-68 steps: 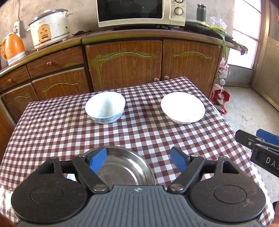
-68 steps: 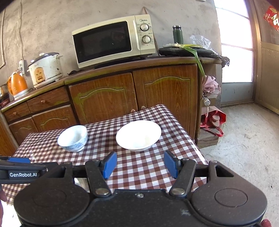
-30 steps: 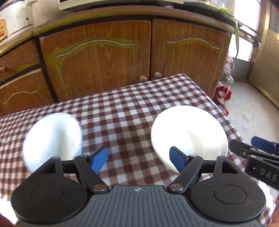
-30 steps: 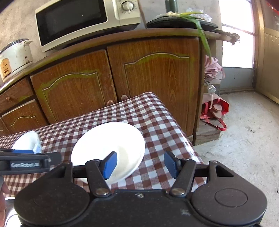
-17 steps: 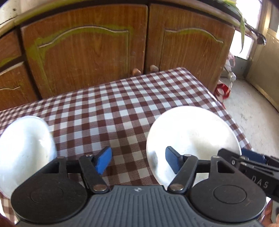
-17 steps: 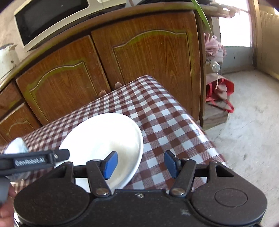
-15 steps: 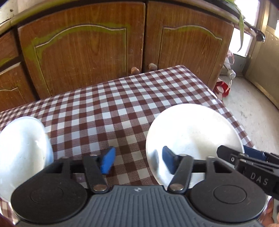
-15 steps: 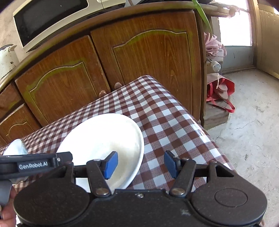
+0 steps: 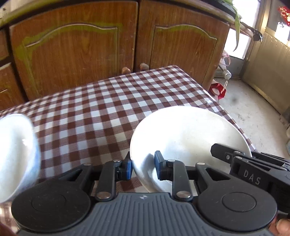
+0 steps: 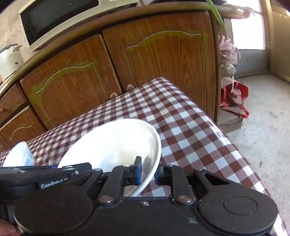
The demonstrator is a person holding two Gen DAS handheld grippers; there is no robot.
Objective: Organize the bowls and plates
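A wide white bowl (image 9: 188, 132) sits near the right edge of the checked table (image 9: 101, 112). My left gripper (image 9: 143, 168) has closed on the bowl's near left rim, one blue pad inside and one outside. My right gripper (image 10: 147, 172) has closed on the same bowl (image 10: 112, 143) at its near right rim, also one pad on each side. A smaller white and blue bowl (image 9: 16, 154) stands to the left and also shows in the right wrist view (image 10: 19, 156).
Wooden cabinet doors (image 9: 76, 54) stand just behind the table. The table's right edge (image 10: 233, 145) drops to a concrete floor with a red bag (image 10: 233, 94). A microwave (image 10: 54, 16) sits on the counter.
Both grippers moved forward over the table to the wide white bowl, then narrowed from wide open until their pads pinch its rim on either side.
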